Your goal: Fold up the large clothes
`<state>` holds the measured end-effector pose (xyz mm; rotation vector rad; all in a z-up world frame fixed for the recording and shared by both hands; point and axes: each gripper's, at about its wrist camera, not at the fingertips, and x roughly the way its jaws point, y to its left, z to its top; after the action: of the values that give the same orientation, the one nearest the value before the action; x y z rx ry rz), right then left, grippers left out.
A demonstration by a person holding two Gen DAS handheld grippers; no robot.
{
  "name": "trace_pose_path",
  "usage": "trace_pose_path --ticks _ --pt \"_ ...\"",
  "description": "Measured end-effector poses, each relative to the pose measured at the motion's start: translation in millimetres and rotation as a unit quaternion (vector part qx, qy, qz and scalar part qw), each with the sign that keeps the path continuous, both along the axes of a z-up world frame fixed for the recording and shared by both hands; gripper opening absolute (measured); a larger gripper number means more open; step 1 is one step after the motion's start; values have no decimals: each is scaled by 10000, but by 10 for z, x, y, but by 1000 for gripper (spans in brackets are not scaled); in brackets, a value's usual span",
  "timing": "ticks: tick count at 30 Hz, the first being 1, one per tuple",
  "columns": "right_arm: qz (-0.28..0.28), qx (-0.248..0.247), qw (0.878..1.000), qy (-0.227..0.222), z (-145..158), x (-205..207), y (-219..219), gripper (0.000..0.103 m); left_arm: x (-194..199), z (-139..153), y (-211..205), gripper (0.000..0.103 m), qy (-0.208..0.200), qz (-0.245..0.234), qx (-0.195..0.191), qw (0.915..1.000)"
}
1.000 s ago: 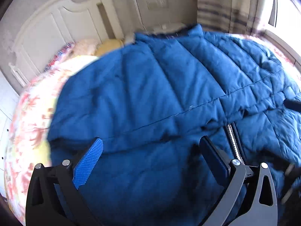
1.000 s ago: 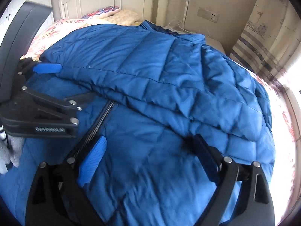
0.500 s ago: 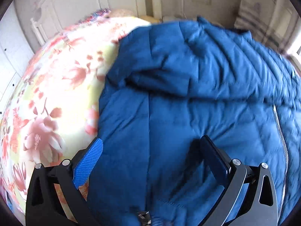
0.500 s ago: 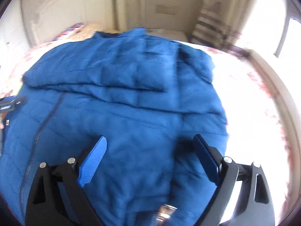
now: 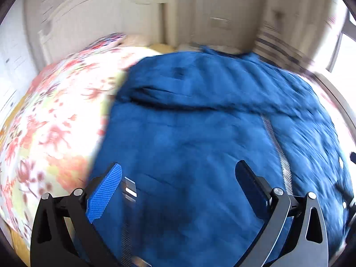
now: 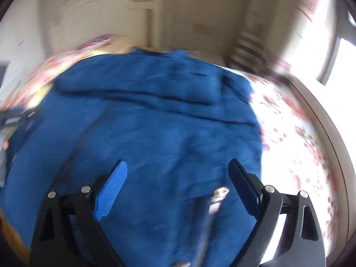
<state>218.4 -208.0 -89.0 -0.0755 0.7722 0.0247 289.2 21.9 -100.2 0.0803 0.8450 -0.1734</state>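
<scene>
**Blue down jacket spread across the flowered bed, both my tongs wide above it**

The blue quilted jacket [image 5: 195, 138] lies flat on the bed, covering most of the mattress in both views, with a thick fold [image 5: 178, 99] of its own fabric laid crosswise over its upper half toward the headboard. A silver zipper [image 5: 276, 146] runs down its front; from my right wrist the same zipper [image 6: 80, 142] shows as a dark slanting line. A small metal pull [image 5: 130, 188] glints near my left gripper's blue pad, and another [image 6: 219, 197] sits between my right gripper's fingers.

My left gripper [image 5: 178, 178] hovers over the near part of the jacket, jaws spread wide with nothing between them. My right gripper [image 6: 178, 171] is likewise spread wide and empty above the jacket's right side.

Under the jacket lies the floral bedsheet [image 5: 51, 122], red and yellow blossoms on white. Beyond stand the white headboard [image 5: 89, 22], a striped curtain [image 5: 278, 49] and a bright window [image 6: 340, 62]. Both pictures are motion-blurred.
</scene>
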Motion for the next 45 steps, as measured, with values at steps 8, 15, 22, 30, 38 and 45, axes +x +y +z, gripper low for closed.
trace_pose_path --ticks 8,15,22,30,38,45 --pt "951 -417 9938 389 -426 -297 787 94 -71 -355 -188 99 414 -54 231 9989" --pt "363 -397 9985 124 -205 -640 308 94 -450 -250 404 99 -12 501 275 9984" --pt "-152 285 9991 277 -579 -769 -348 101 -396 -449 679 99 136 581 131 9981" --pt "-122 175 9996 -189 -227 -1058 -88 96 -893 -145 406 98 -318 279 -203 9989" --pt "1213 -257 9921 -180 -533 -1201 859 96 -1249 -496 -297 99 -682 -461 681 9943" --pt "1129 -222 9933 -78 -420 -1266 662 96 -1284 -303 142 99 -744 -158 378 9964"
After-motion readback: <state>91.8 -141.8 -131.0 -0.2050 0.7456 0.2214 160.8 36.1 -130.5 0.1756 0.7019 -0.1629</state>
